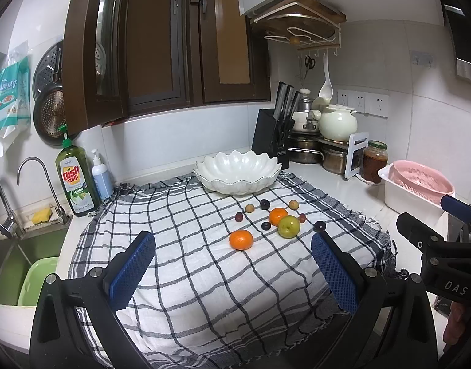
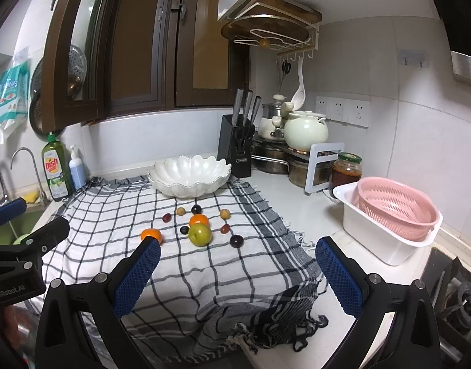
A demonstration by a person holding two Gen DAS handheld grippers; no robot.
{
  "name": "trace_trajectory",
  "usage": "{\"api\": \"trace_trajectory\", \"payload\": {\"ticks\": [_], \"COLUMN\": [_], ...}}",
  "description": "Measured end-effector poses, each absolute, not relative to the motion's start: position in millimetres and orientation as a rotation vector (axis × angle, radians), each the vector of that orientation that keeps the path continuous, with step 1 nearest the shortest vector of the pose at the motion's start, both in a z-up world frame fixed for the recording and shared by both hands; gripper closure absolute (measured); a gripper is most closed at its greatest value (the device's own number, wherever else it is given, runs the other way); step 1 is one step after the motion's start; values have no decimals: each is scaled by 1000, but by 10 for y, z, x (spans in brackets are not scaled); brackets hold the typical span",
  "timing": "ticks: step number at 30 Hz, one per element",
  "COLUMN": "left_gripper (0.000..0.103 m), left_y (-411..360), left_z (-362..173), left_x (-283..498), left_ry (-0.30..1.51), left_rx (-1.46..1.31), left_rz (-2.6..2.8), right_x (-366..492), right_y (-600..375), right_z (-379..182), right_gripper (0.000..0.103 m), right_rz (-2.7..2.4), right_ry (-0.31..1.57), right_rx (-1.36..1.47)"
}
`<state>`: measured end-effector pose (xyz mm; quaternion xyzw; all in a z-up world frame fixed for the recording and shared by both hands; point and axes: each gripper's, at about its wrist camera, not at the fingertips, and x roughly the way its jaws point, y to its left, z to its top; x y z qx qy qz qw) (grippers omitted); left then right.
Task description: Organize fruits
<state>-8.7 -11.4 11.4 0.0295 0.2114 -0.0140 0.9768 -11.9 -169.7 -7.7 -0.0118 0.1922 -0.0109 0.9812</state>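
White cloth (image 1: 204, 276) checked with black and grey lines. White scalloped bowl (image 1: 237, 172). Two orange tangerines (image 1: 241, 240), one yellow-green apple (image 1: 288, 227), dark purple grapes (image 1: 319, 225). Pink colander (image 2: 395, 209) in white tub (image 2: 386, 243). Green soap bottle (image 1: 76, 181). Blue-padded black hand-held gripper (image 1: 232, 272).

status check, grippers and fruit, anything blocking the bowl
Left gripper open, empty. Right gripper open, empty. Fruits all loose on checked cloth, white bowl empty behind them. Path to bowl unobstructed.
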Motion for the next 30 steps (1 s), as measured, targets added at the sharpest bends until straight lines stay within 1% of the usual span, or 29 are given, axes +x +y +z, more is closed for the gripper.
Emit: {"api": "trace_trajectory", "payload": {"ticks": [16,18,20,30], "left_gripper": [0,1,3,9], "left_y": [-1,23,44,133], "left_z": [-56,-96,-130,-374], "left_x": [310,404,502,1081], "left_ry": [476,483,494,568], "left_rx": [84,91,97,119], "left_rz": [-59,-61,-64,-99], "right_x": [269,358,468,1064], "right_y": [-1547,-1509,-1475,-1333], "right_z": [-283,-317,-357,-568], "right_gripper": [1,1,1,9], "right_rz": [17,27,31,55], "right_ry": [450,453,463,529], "right_rx": [-35,-39,-43,-22]}}
